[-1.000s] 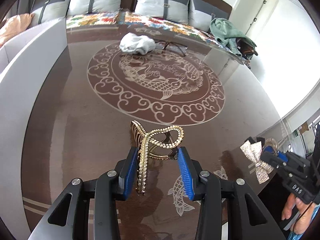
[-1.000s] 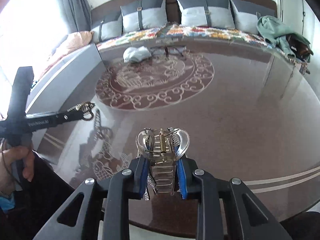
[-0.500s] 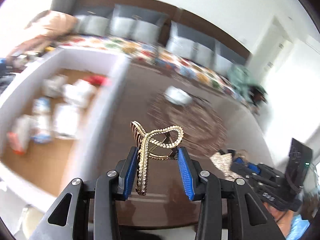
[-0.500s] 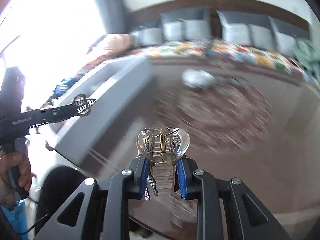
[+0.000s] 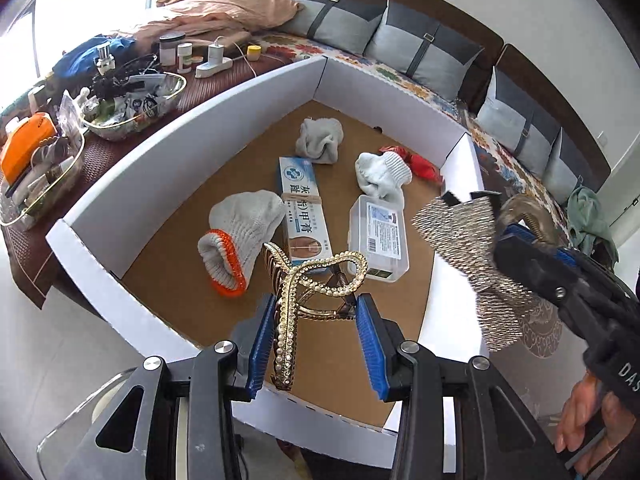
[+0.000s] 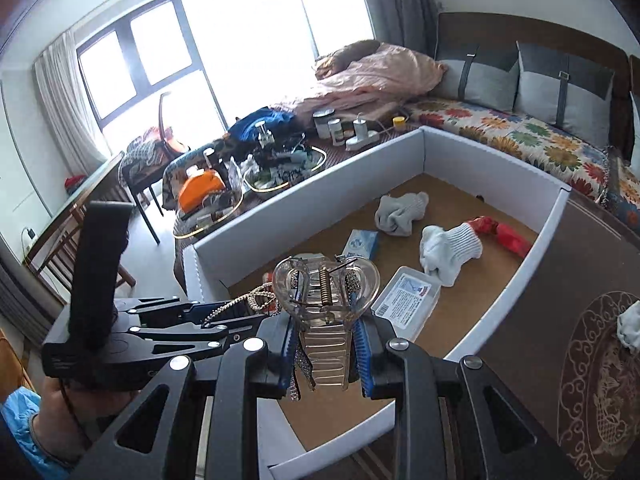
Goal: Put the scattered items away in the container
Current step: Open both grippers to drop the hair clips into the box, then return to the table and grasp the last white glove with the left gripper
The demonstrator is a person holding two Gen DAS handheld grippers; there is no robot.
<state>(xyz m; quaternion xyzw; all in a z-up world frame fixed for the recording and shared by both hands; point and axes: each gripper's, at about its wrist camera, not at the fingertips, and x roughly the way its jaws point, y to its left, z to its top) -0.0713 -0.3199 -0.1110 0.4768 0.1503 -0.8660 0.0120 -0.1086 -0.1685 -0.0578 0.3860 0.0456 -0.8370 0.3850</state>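
- We are at the drop-off step: both tools hang over the near end of the white-walled cardboard box [image 5: 192, 120], each with a hair clip, and neither clip is released yet.
- Our left tool [image 5: 316, 344] clamps a gold hair claw set with pearls [image 5: 312, 280] between its blue pads, jaws set narrow; the claw stands above the near edge of the brown box floor.
- Our right tool [image 6: 326, 344] holds a clear plastic hair claw with a glittery silver bow [image 6: 326, 300], pinched at its handles; it hangs above the near right part of the box.
- Inside the box already lie a knitted glove with an orange cuff [image 5: 240, 232], a blue-and-white carton [image 5: 302, 204], a clear plastic case [image 5: 380, 236], two bundled socks and something red at the far right corner.
- Next, we judge, each tool needs to lower a little and spread its jaws so the clips fall onto bare cardboard, clear of each other.
- On the counter to the right of the box, a white cloth [image 6: 630, 326] still waits.
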